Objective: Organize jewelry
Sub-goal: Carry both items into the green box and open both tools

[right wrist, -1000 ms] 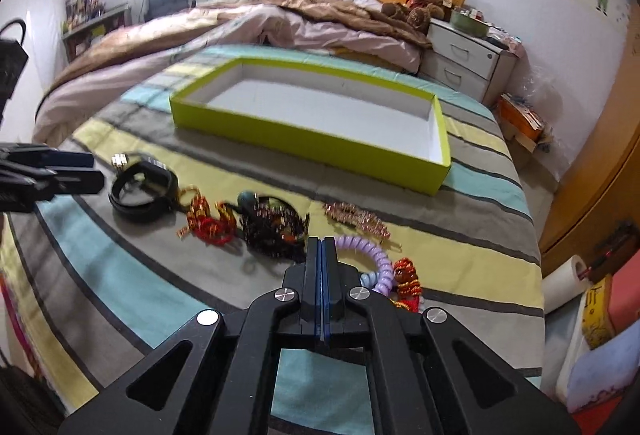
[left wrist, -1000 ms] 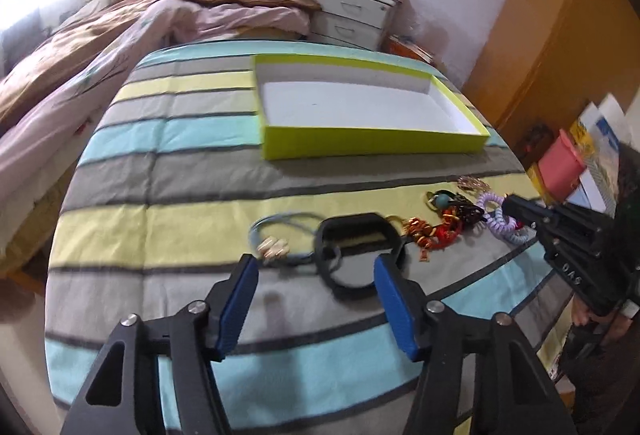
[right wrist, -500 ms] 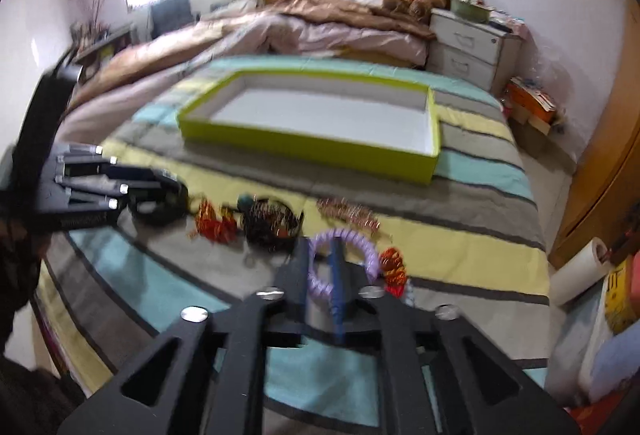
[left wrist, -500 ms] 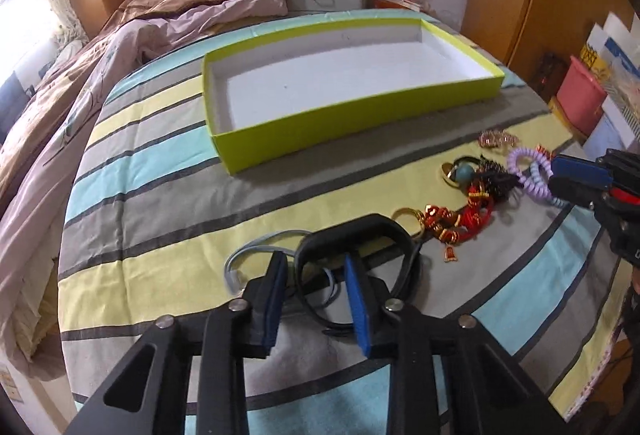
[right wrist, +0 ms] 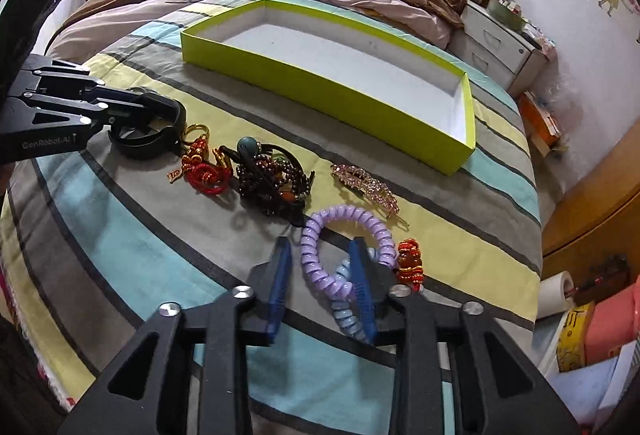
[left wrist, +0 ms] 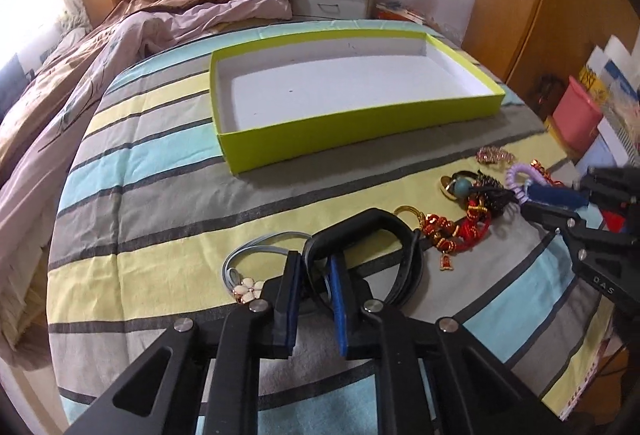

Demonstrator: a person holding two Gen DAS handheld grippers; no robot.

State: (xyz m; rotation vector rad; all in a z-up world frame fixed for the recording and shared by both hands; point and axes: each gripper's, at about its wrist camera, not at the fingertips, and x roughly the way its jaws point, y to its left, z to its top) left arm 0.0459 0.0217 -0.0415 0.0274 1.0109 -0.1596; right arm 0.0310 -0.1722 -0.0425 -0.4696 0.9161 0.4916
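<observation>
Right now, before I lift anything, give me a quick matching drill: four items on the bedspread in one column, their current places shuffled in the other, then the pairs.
Items:
1. black band
2. purple coil tie
3. pink rhinestone clip
4. green box

Places:
A. lying free between the box and the coil tie
B. between the left gripper jaws
C. empty, beyond the jewelry row
D. between the open right gripper jaws

Pairs: 1-B, 2-D, 3-A, 4-C
</observation>
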